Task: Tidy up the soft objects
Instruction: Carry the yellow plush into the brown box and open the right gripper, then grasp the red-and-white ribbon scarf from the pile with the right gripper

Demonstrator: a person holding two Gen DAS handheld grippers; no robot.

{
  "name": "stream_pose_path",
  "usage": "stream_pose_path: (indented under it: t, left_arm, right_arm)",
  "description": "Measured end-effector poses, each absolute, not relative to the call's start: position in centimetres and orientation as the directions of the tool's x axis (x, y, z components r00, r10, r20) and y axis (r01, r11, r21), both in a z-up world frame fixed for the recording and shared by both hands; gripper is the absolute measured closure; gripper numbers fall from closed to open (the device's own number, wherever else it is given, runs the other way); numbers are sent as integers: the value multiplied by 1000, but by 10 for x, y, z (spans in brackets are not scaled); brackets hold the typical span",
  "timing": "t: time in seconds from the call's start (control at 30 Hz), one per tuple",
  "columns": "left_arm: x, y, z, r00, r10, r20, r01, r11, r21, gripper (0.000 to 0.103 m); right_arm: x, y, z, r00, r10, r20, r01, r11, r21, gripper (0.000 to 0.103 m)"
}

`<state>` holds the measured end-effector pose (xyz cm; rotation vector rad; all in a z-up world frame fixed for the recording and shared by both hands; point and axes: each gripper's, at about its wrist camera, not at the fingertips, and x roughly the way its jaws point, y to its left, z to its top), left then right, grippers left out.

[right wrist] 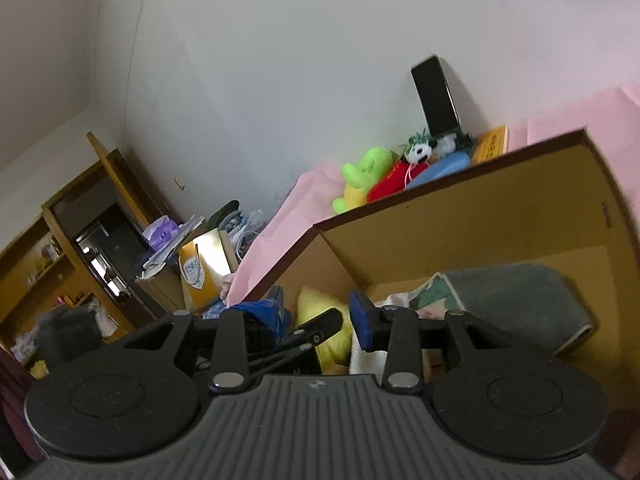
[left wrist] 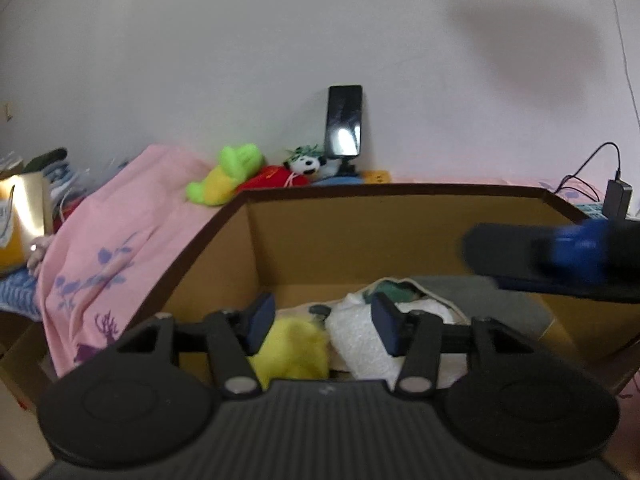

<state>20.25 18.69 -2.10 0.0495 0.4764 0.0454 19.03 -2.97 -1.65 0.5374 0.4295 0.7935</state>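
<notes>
Cardboard box [left wrist: 320, 240] holds a yellow plush [left wrist: 296, 348], white plush [left wrist: 360, 340] and grey cloth [left wrist: 488, 300]; plush bases hidden behind left claw [left wrist: 324, 324], jaws apart, empty. Right claw [right wrist: 316, 320] also parted w/ nothing between; seen blurred at 3 o'clock in left view. Green plush [left wrist: 228, 172] sits outside, 11 o'clock. Only right view shows shelves [right wrist: 48, 264].
</notes>
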Motion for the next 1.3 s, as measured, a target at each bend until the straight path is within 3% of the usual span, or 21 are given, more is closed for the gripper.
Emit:
stream_pose_path:
  t: [0.2, 0.7, 1.07, 1.3]
  left_arm:
    - [171, 170, -4, 919, 60, -391, -31, 996, 80, 50]
    - [71, 92, 2, 921, -192, -338, 188, 981, -45, 49]
    - [30, 25, -35, 882, -308, -356, 297, 951, -85, 49]
    - [17, 3, -61, 843, -355, -404, 365, 930, -54, 49]
  right_arm:
    - [165, -51, -14, 653, 747, -121, -565, 588, 579, 83]
    - [94, -136, -36, 743, 666, -71, -467, 592, 657, 82]
    - [33, -224, -94, 861, 485, -150, -235, 642, 730, 82]
    - [27, -252, -126, 852, 487, -191, -172, 606, 776, 82]
